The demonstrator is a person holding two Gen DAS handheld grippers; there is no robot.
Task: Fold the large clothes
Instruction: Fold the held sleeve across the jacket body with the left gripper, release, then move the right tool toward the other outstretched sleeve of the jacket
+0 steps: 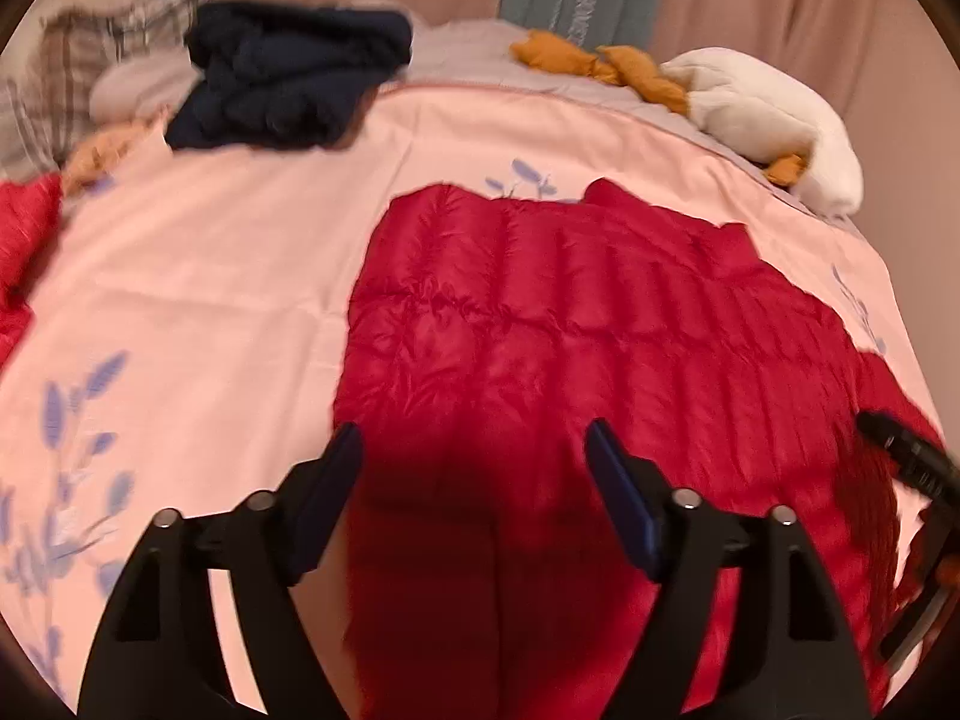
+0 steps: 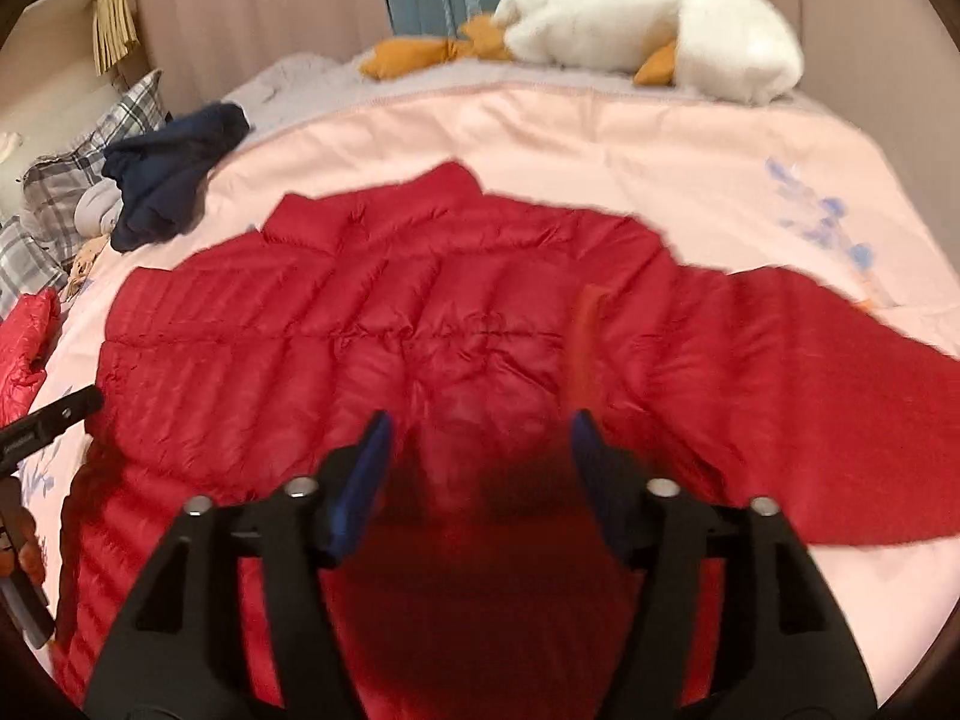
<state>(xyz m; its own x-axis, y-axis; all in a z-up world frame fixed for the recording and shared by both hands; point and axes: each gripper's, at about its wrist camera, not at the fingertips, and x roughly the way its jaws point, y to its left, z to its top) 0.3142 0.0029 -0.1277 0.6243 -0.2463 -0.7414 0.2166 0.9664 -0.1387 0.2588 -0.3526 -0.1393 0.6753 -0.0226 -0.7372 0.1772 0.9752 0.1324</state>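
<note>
Pink bedspread (image 2: 540, 138): covers the bed, blue leaf print. Red quilted jacket (image 2: 372, 324): spread flat at the near middle, collar far, one sleeve out right. White plush goose (image 2: 648, 30): far edge. Navy garment (image 2: 168, 180): bundled far left. Left gripper (image 1: 474, 456), right gripper (image 2: 477, 441): jaws parted above the jacket, holding nothing.

Black grippers (image 1: 471, 447), blue-padded jaws (silver pivot screws)

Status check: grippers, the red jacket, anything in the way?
Left gripper open, right gripper open, both empty. Red jacket spread flat on bed, unfolded. Nothing on it; navy clothes off to the side.
</note>
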